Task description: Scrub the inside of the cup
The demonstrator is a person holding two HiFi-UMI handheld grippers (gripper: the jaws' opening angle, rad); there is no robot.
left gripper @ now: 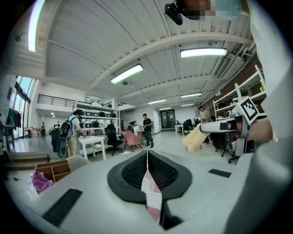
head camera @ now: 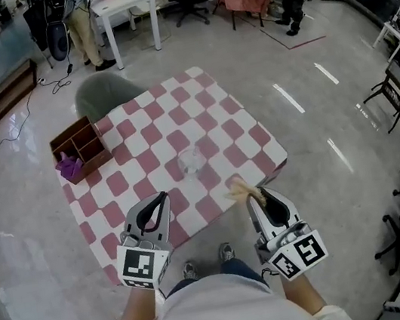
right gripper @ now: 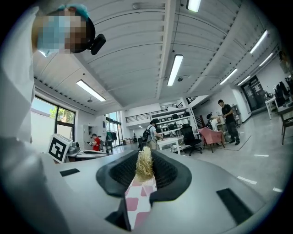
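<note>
The counter (head camera: 141, 127), covered with a pink-and-white checked cloth, carries only a few things. The cloth is the first risk: it hangs over the near edge, and a hand-held gripper that drags on it could pull along everything standing on it. The wooden box (head camera: 79, 146) with a purple cloth (head camera: 69, 167) in one compartment sits at the far left corner, well apart from the work, so I expect no trouble from it.

The left hand-held gripper (head camera: 163, 196) has its jaws pressed together with nothing between them. It must open before it can steady anything. If it does not, I think the scrubbing will push the cup over. The right hand-held gripper (head camera: 256, 194) is closed on a pale yellow fibrous scrubber (head camera: 237, 189).

The cup (head camera: 191, 161) is clear glass near the middle of the counter, just ahead of both hand-held grippers and touched by neither. It is light and hard to see against the checks, so a misjudged approach could knock it over or send it rolling toward the edge. It seems to stand upright, with its long axis vertical and its mouth up, though the glass makes this hard to confirm.

The scrubber points forward and a little left, toward the cup. Only one end is pinched, so it may bend or slip out when pressed inside.
</note>
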